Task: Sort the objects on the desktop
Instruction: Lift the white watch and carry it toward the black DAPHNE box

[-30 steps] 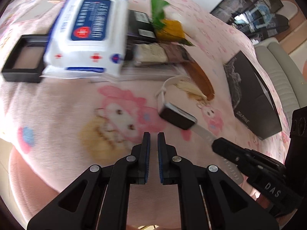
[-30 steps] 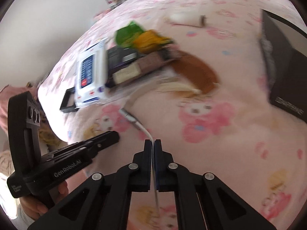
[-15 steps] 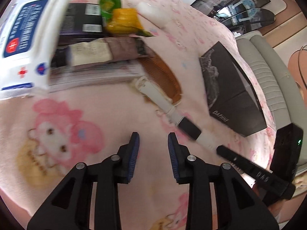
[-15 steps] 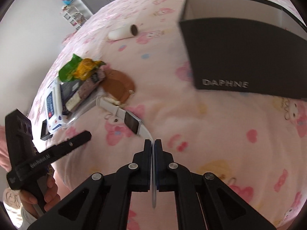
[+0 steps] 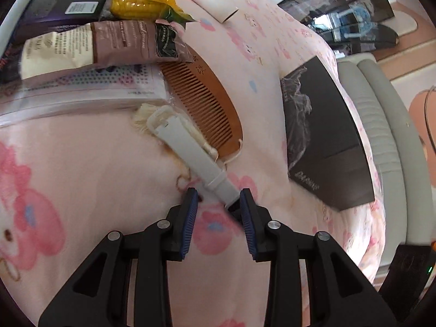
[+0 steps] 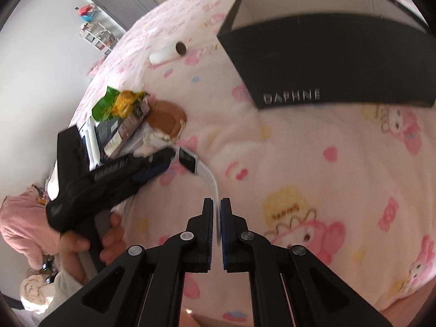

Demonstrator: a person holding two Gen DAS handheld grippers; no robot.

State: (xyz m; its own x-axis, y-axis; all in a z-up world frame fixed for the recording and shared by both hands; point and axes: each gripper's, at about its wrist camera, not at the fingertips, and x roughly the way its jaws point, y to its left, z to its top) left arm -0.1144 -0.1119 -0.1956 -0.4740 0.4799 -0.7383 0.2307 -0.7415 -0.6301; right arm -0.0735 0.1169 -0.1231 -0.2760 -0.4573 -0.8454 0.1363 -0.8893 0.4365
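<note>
A smartwatch with a white strap (image 5: 190, 150) lies stretched over the pink blanket. My left gripper (image 5: 218, 204) is open, its jaws on either side of the strap close to the black watch face. My right gripper (image 6: 217, 212) is shut on the other end of the white strap (image 6: 209, 179), and the watch face (image 6: 188, 160) shows beyond it next to the left gripper's fingers (image 6: 152, 169). An open black DAPHNE box (image 6: 327, 62) stands at the far right and also shows in the left wrist view (image 5: 321, 136).
A wooden comb (image 5: 201, 100), a brown tube (image 5: 95, 46), a packet of corn (image 5: 144, 0), a clear plastic pouch (image 5: 81, 90) and a white roll (image 6: 166, 53) lie on the blanket. A grey sofa (image 5: 381, 109) is beyond the box.
My left gripper has opened and moved forward over the watch strap. My right gripper has pulled the strap end toward the box, stretching the watch out.
</note>
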